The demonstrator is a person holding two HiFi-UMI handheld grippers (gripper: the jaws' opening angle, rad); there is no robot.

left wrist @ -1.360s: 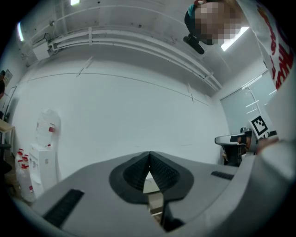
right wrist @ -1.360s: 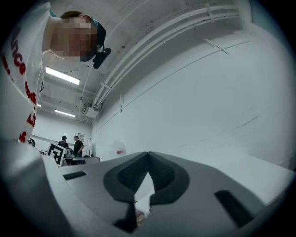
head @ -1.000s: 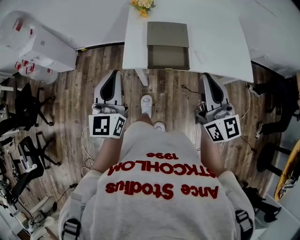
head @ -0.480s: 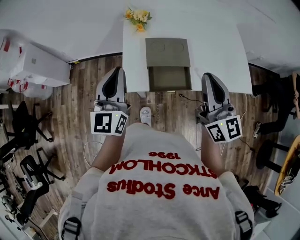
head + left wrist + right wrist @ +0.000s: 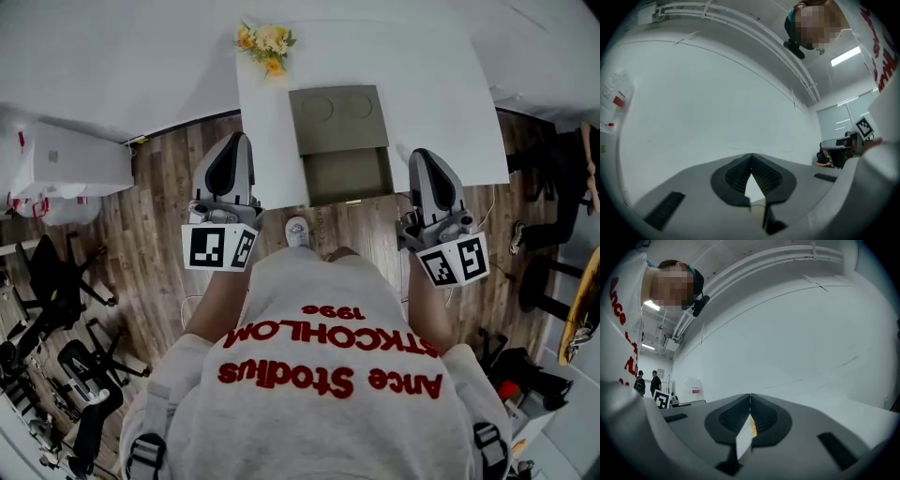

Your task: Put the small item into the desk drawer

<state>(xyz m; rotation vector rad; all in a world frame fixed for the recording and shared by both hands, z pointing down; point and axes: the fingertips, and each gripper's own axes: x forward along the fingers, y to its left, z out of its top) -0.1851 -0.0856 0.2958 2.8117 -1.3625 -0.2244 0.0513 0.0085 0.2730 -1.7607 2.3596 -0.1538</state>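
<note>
The left gripper [image 5: 231,155] and right gripper [image 5: 427,164] both have their jaws pressed together, gripping nothing. They point toward the white desk [image 5: 441,84], either side of its open drawer [image 5: 349,175].

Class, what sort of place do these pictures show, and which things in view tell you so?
Most likely an office or workroom. There is a white desk with an open drawer, and black office chairs stand on the wood floor.
</note>
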